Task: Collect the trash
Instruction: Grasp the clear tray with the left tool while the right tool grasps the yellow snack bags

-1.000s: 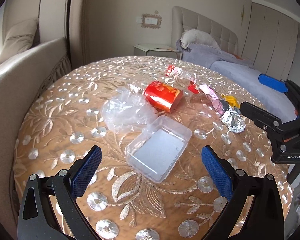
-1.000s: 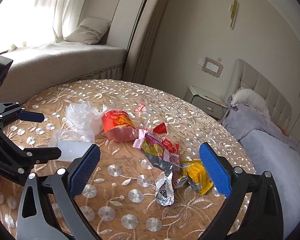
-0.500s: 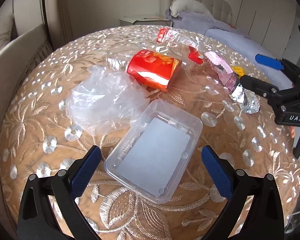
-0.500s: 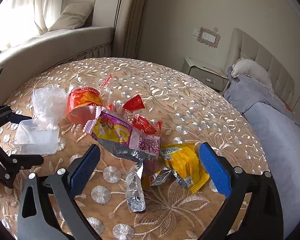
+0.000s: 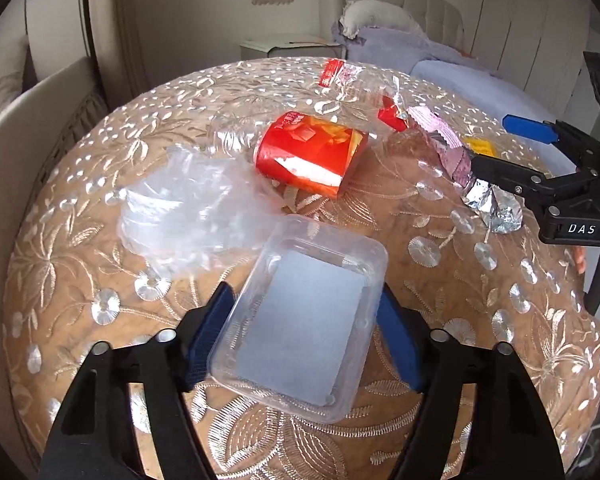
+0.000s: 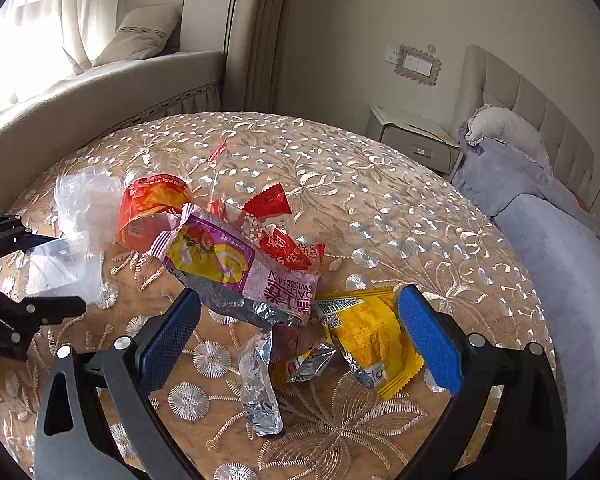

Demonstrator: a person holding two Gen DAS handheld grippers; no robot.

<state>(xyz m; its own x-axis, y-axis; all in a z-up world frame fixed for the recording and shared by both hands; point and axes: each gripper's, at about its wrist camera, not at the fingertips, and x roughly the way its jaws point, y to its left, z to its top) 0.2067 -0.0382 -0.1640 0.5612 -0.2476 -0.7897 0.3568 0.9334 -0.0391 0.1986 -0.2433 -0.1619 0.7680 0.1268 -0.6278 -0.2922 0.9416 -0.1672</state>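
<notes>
A clear plastic container (image 5: pixel 304 324) lies on the round embroidered table (image 5: pixel 80 280), between the jaws of my left gripper (image 5: pixel 302 340). The jaws are closing and both blue pads touch its long sides. Behind it lie a crumpled clear bag (image 5: pixel 188 208) and a red paper cup (image 5: pixel 312 156) on its side. My right gripper (image 6: pixel 298 340) is open over a pile of wrappers: a purple and yellow one (image 6: pixel 228 264), a yellow one (image 6: pixel 368 332) and crumpled foil (image 6: pixel 260 384). Its pads touch none of them. Red candy wrappers (image 6: pixel 272 204) lie further back.
A beige cushioned bench (image 6: pixel 100 92) curves round the table's far left. A bed with a grey blanket (image 6: pixel 560 240) runs along the right, and a nightstand (image 6: pixel 412 144) stands behind the table. My left gripper (image 6: pixel 56 268) shows at the right wrist view's left edge.
Both grippers have come down closer to the trash. The left jaws, wide before, have narrowed onto the clear container. The right jaws have stayed wide over the wrappers.
</notes>
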